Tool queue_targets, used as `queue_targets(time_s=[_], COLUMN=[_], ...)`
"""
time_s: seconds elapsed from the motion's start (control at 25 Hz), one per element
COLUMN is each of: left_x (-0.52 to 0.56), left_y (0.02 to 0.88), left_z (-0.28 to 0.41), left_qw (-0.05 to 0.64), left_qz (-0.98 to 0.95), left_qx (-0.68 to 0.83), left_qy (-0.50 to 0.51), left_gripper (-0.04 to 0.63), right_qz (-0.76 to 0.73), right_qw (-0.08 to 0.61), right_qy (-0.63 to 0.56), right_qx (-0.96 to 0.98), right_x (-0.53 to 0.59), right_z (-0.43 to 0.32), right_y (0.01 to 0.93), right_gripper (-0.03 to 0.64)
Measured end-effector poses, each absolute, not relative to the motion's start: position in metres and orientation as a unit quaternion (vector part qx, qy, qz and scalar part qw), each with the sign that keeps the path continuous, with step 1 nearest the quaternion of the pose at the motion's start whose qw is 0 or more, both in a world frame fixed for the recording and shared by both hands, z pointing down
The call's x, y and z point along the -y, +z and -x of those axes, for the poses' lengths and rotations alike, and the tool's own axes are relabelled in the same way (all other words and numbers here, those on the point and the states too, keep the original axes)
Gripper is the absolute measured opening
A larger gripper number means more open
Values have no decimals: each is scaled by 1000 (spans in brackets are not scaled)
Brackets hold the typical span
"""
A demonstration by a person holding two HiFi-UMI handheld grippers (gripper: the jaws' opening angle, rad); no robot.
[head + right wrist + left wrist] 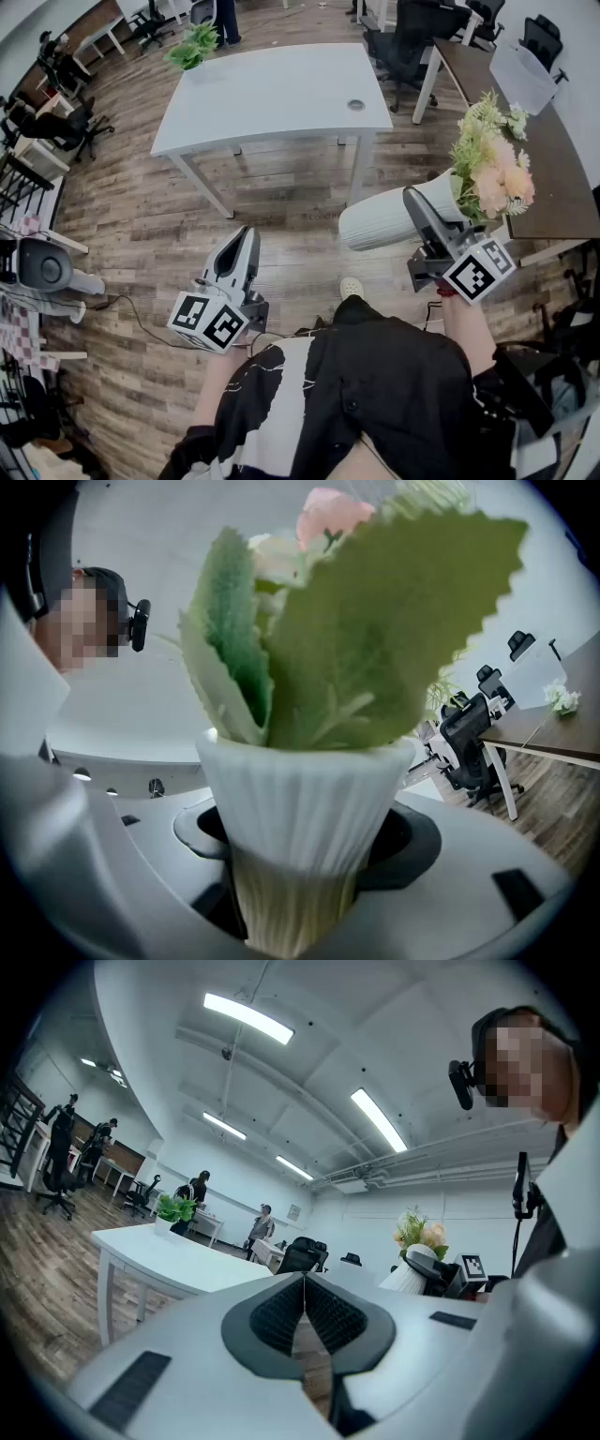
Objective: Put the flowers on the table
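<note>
Flowers (492, 178) in ribbed white vase (384, 223), right gripper (305, 855) clamping

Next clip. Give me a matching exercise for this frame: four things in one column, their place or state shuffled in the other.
Things
1. left gripper
2. right gripper
3. green plant
4. flowers

Place or state
A. in the ribbed white vase
B. jaws together, nothing between them
C. on the far corner of the white table
D. jaws closed on the vase

Pairs: 1-B, 2-D, 3-C, 4-A
</note>
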State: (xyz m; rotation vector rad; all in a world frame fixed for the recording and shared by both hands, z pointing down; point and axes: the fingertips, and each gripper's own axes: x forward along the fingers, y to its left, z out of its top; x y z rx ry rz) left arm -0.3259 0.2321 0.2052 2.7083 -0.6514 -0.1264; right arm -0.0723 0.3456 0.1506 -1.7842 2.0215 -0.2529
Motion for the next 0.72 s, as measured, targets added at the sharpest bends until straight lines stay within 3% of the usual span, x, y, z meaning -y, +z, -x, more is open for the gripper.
queue_targets(time_s=[0.72], left_x=[-206], left_y=[219], left_z=[305], left_qw=[196], left_qz=[-949], left_qx=[240], left_qy=[-46], left_gripper=[17], right_qz=[647], right_qw=[219], right_qy=[-96], right_qx=[-724], right_x=[-318], right_z=[45], right_y=[155], right_gripper=[350])
